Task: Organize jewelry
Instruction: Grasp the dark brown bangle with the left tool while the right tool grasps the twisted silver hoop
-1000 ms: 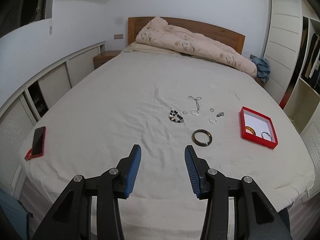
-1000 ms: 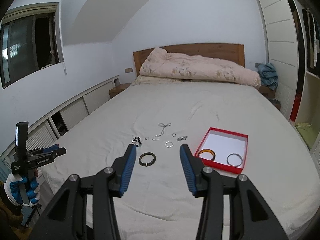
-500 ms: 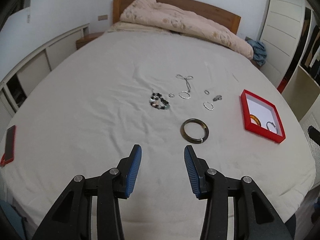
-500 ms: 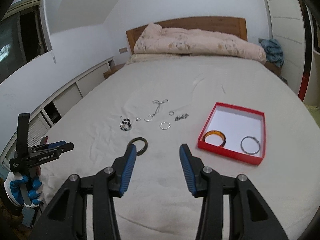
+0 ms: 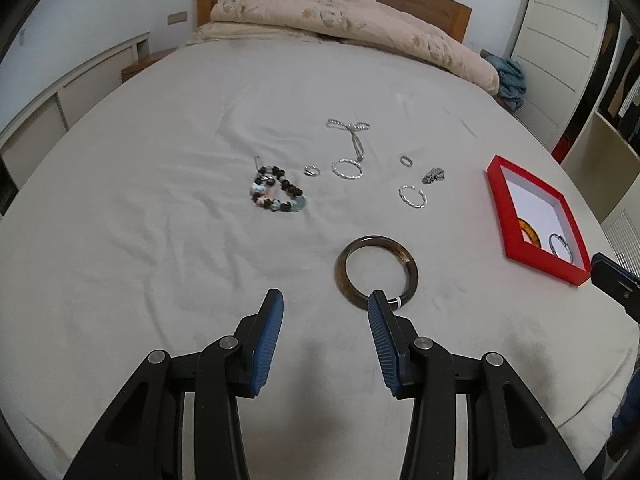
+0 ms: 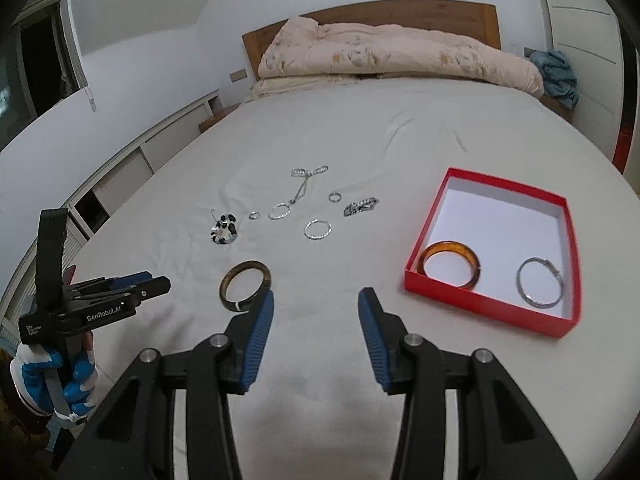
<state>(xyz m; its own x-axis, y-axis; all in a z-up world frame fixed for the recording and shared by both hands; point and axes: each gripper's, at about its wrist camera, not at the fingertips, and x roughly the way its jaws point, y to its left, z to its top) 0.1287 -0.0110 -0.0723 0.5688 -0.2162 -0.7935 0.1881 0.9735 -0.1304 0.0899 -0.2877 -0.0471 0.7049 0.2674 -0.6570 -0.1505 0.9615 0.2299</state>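
On bed sheet, dark bangle seemingly just beyond left gripper fingers.

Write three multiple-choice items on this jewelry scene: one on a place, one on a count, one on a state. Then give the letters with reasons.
1. Where does the dark brown bangle lie?
A. inside the red box
B. on the bedsheet, just ahead of the left tool
C. on the quilt by the headboard

2. How many pieces lie inside the red box?
A. none
B. two
C. five

3. How do both tools stand?
A. both open and empty
B. both shut on bangles
C. left shut on the beaded bracelet, right open

Answers:
1 B: the bangle rests on the bedsheet by the tip of the left tool, outside the box.
2 B: only the amber bangle and a silver bangle are in it.
3 A: the left tool and the right tool show wide gaps with nothing between the fingers.
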